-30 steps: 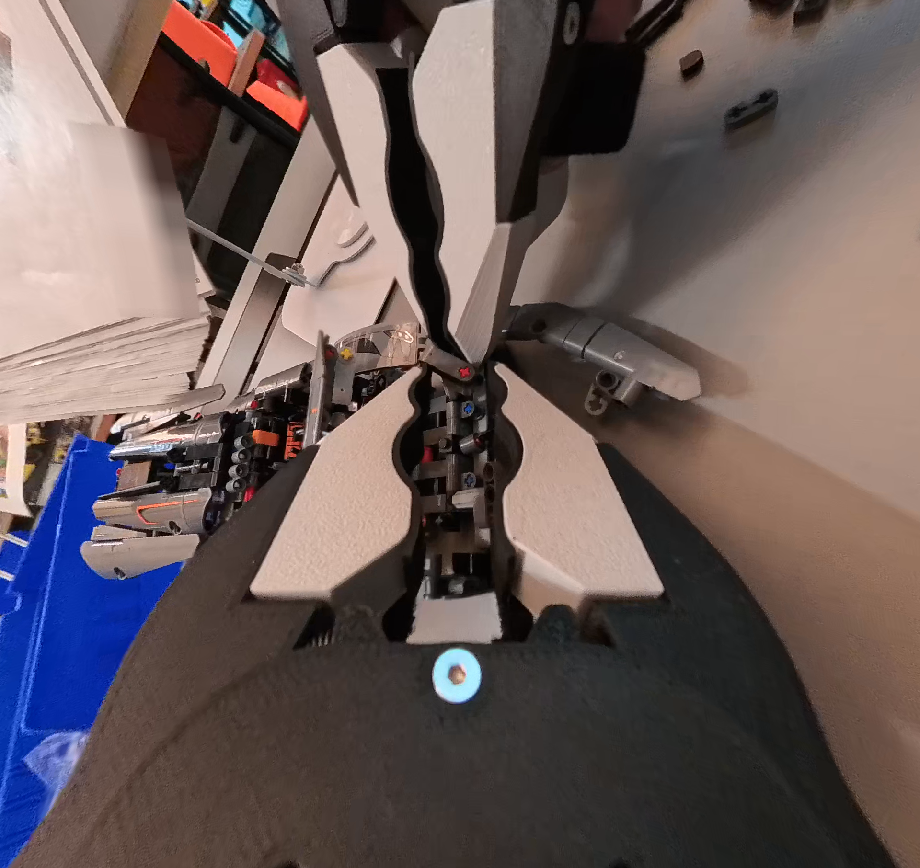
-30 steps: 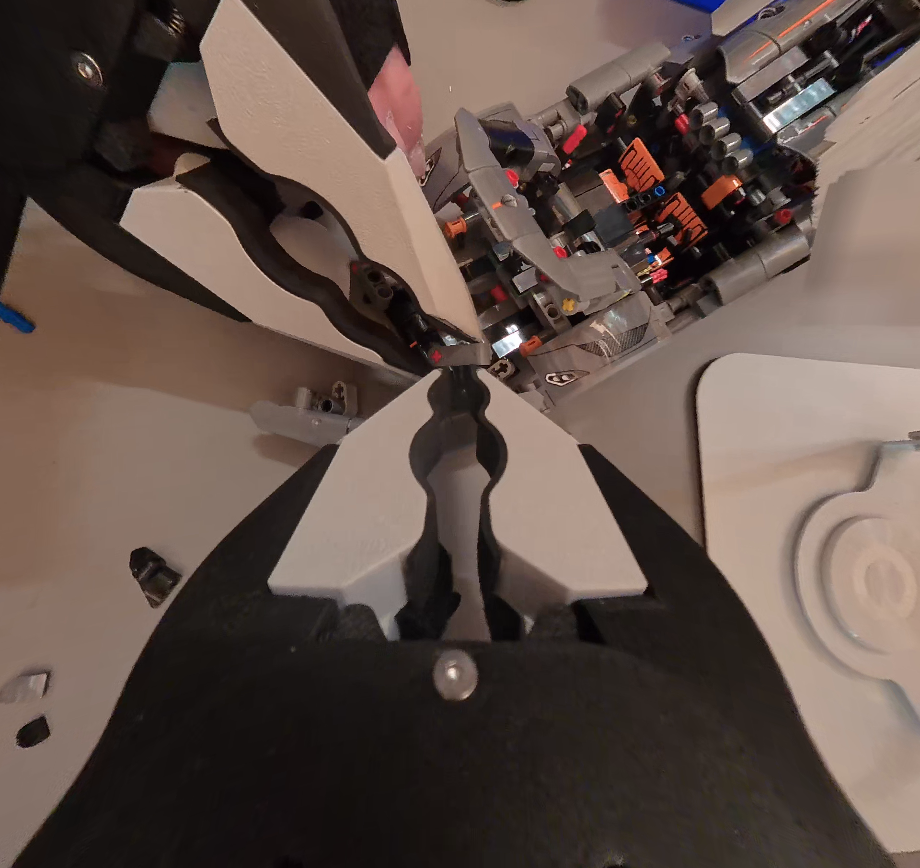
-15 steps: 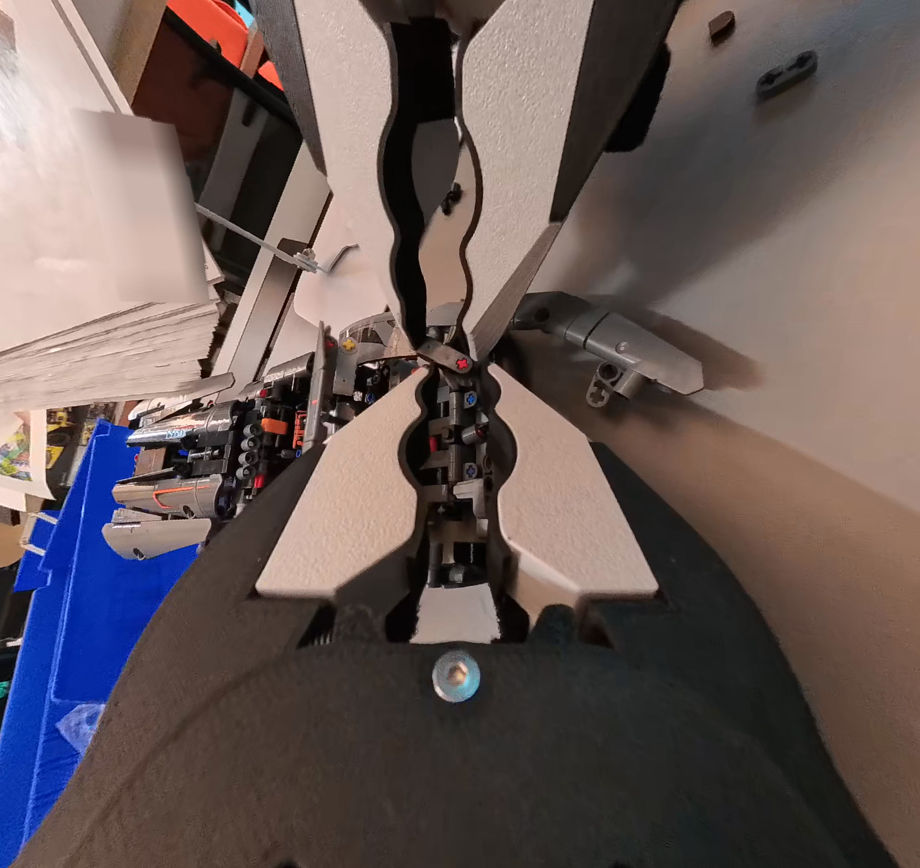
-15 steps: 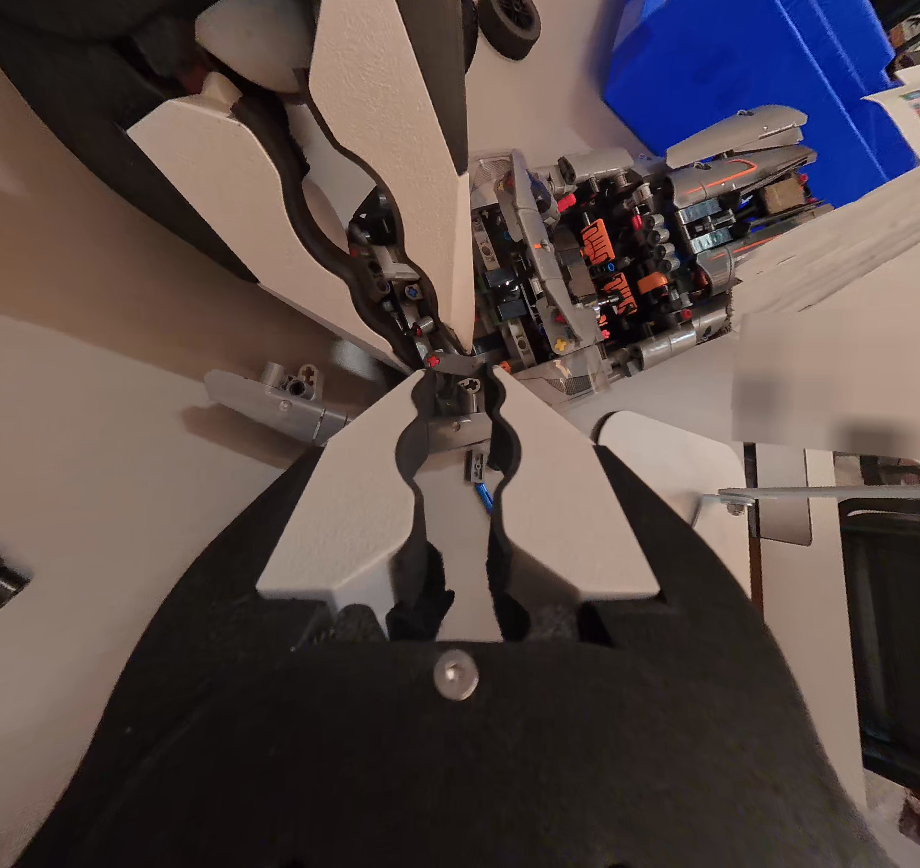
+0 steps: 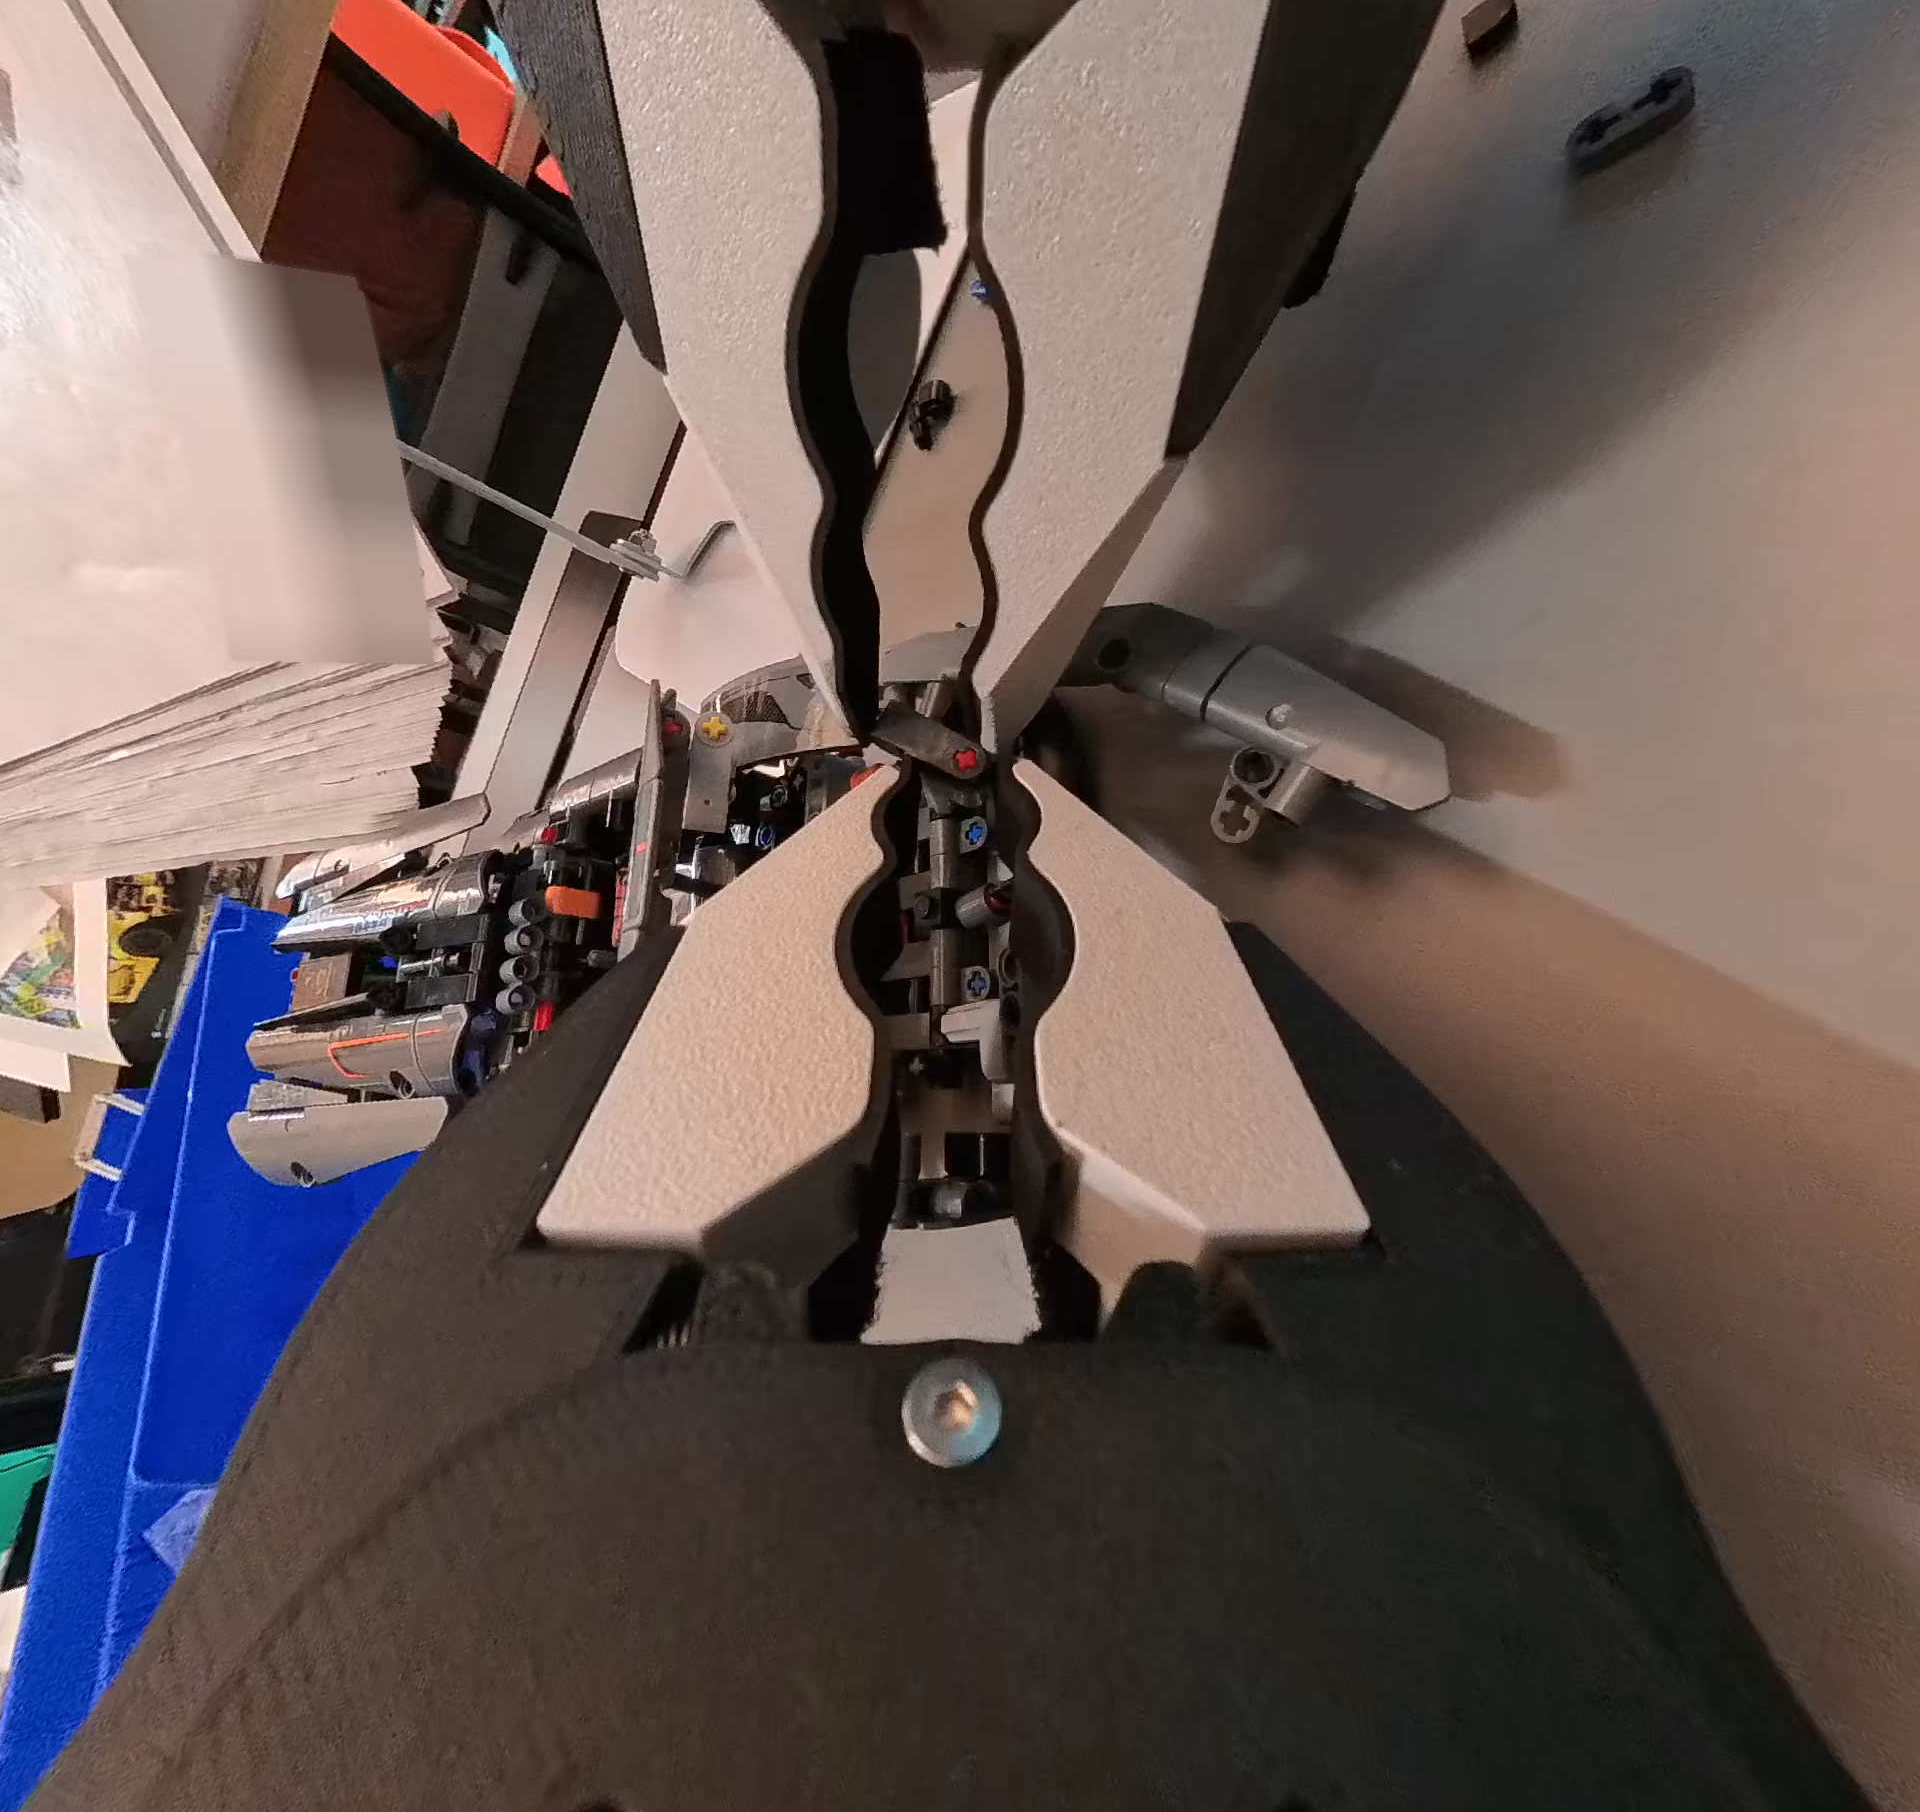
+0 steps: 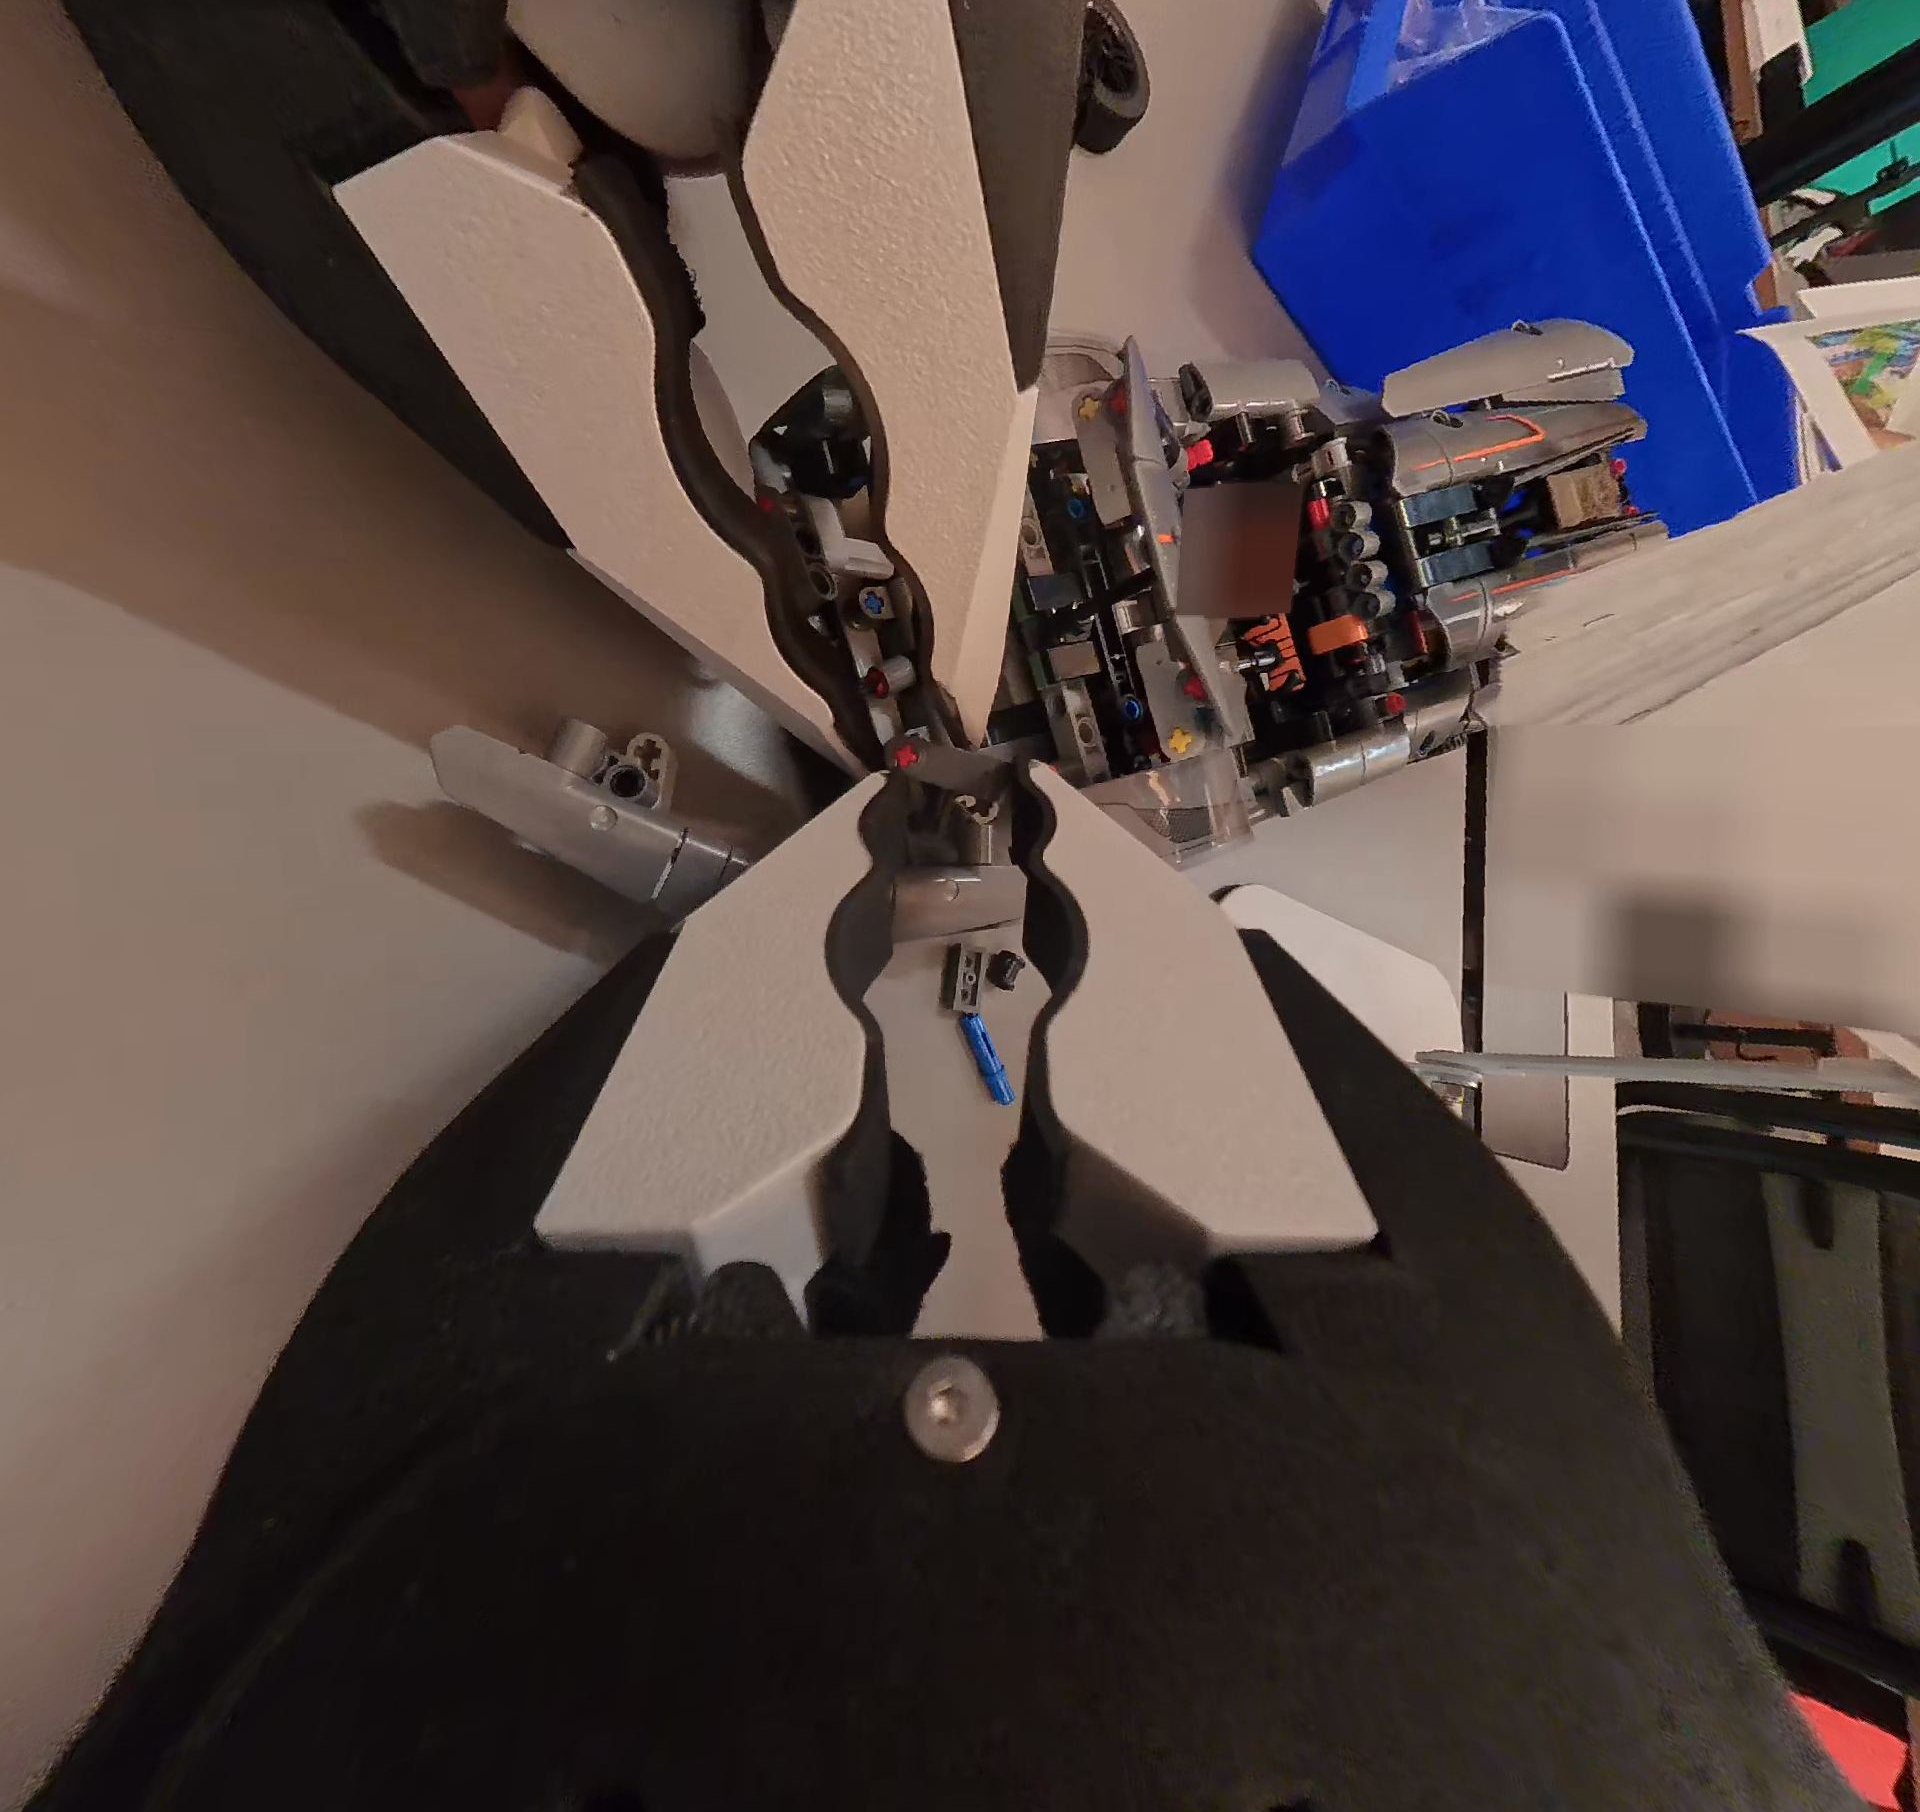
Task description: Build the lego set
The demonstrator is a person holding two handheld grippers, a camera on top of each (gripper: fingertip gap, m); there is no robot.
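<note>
Left claw (image 5: 940, 775): we see it clamped on the model (image 5: 951, 931).
Right claw (image 6: 951, 775): nipping a grey piece (image 6: 951, 895), model's 6 o'clock end.
Bench (image 6: 208, 931): loose panel (image 6: 582, 817) at 9 o'clock.

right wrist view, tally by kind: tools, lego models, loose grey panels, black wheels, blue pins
tools: 2, left tool and right tool
lego model: 1
loose grey panel: 1
black wheel: 1
blue pin: 1
total: 6
</note>
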